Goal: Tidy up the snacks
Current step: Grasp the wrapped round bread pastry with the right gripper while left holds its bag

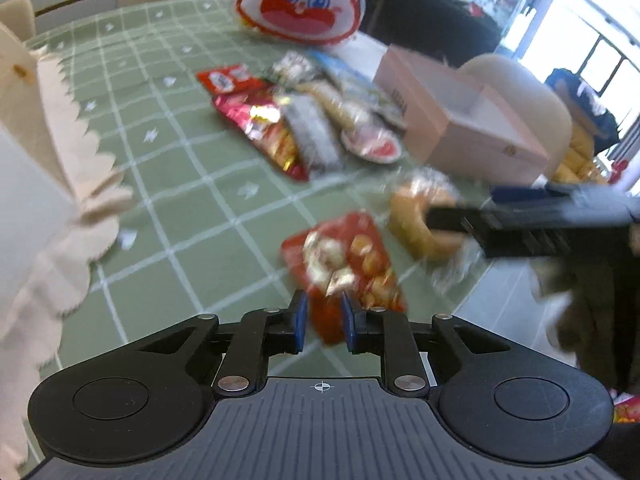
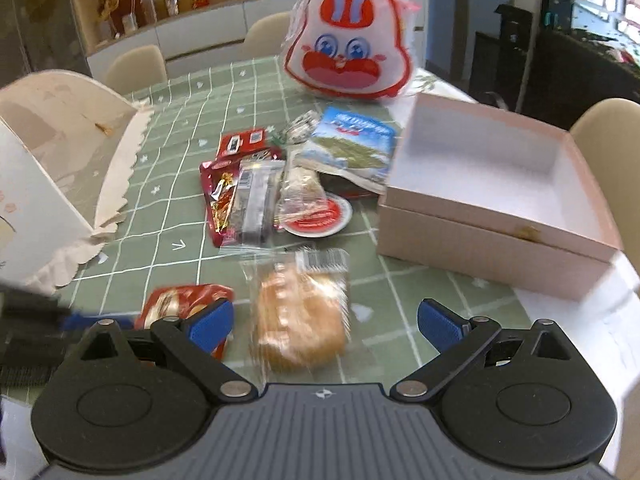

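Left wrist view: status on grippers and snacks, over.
Left gripper shut on red snack packet. Right gripper open over wrapped bread, not gripping. Pink box open and empty. Snack pile not yet sorted.

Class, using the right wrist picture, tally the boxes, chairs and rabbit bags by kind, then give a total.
Boxes: 2, the pink box and the white box
Chairs: 3
Rabbit bags: 1
Total: 6
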